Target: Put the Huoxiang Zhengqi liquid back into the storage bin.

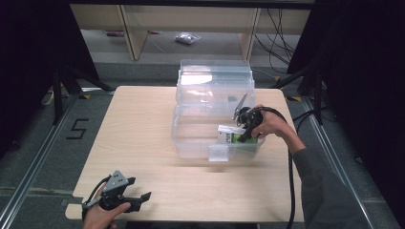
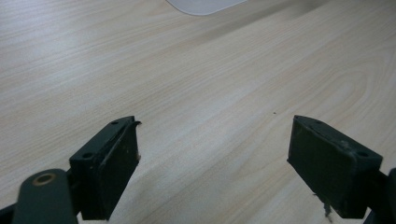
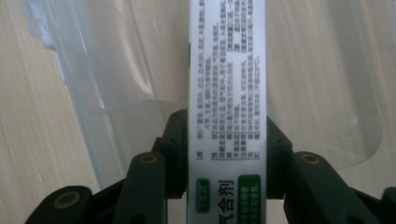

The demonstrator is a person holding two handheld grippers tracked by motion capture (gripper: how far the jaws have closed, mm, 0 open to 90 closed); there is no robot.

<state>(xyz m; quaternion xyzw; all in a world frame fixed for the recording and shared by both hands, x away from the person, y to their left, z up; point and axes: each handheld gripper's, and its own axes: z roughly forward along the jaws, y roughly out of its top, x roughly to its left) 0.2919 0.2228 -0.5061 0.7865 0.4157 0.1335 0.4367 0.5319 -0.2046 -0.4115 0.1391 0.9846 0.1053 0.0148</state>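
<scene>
A white and green printed box (image 1: 232, 136) (image 3: 227, 88) hangs inside a clear plastic bin (image 1: 191, 143) on the table, near the bin's front right corner. My right gripper (image 1: 244, 128) (image 3: 227, 149) is shut on the box, its jaws pressing both long sides. The bin's lid (image 1: 215, 78) stands open behind it. At the table's front left corner my left gripper (image 1: 136, 199) (image 2: 215, 163) rests low over bare wood, open, with nothing between its jaws.
The wooden table (image 1: 143, 124) has free room left of the bin and along its front. A clear latch tab (image 1: 218, 153) sticks out of the bin's front wall. Dark curtains and stands flank the table. A cable (image 1: 290, 181) trails along the right arm.
</scene>
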